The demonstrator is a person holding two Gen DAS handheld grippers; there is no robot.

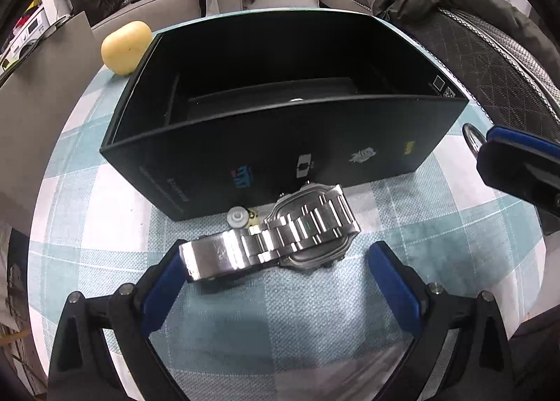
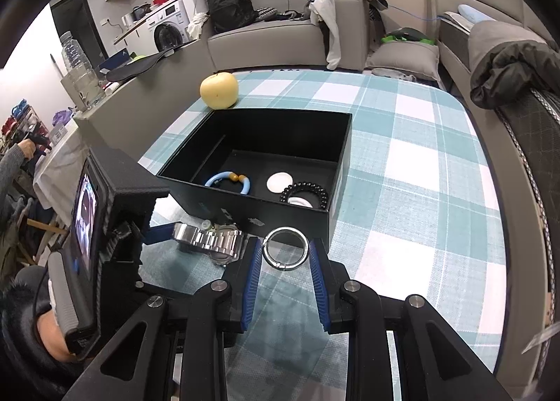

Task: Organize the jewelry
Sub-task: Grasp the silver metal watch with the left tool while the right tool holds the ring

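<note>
A silver metal watch point(image 1: 276, 229) lies on the checked cloth in front of the black box point(image 1: 280, 156). My left gripper point(image 1: 276, 254) is open with its fingers on either side of the watch, the left pad touching the band's end. My right gripper point(image 2: 285, 248) is shut on a silver ring bangle point(image 2: 285, 248), held above the cloth just before the box's near wall point(image 2: 266, 212). The bangle also shows in the left wrist view point(image 1: 472, 138). Inside the box lie a blue bangle point(image 2: 227, 182), a black bead bracelet point(image 2: 304, 192) and a white disc point(image 2: 279, 182).
A small white and gold piece point(image 1: 241, 217) lies beside the watch near the box. A yellow apple point(image 2: 219, 90) sits on the cloth behind the box. A sofa with clothes and a mesh chair point(image 2: 535, 142) surround the table point(image 2: 420, 163).
</note>
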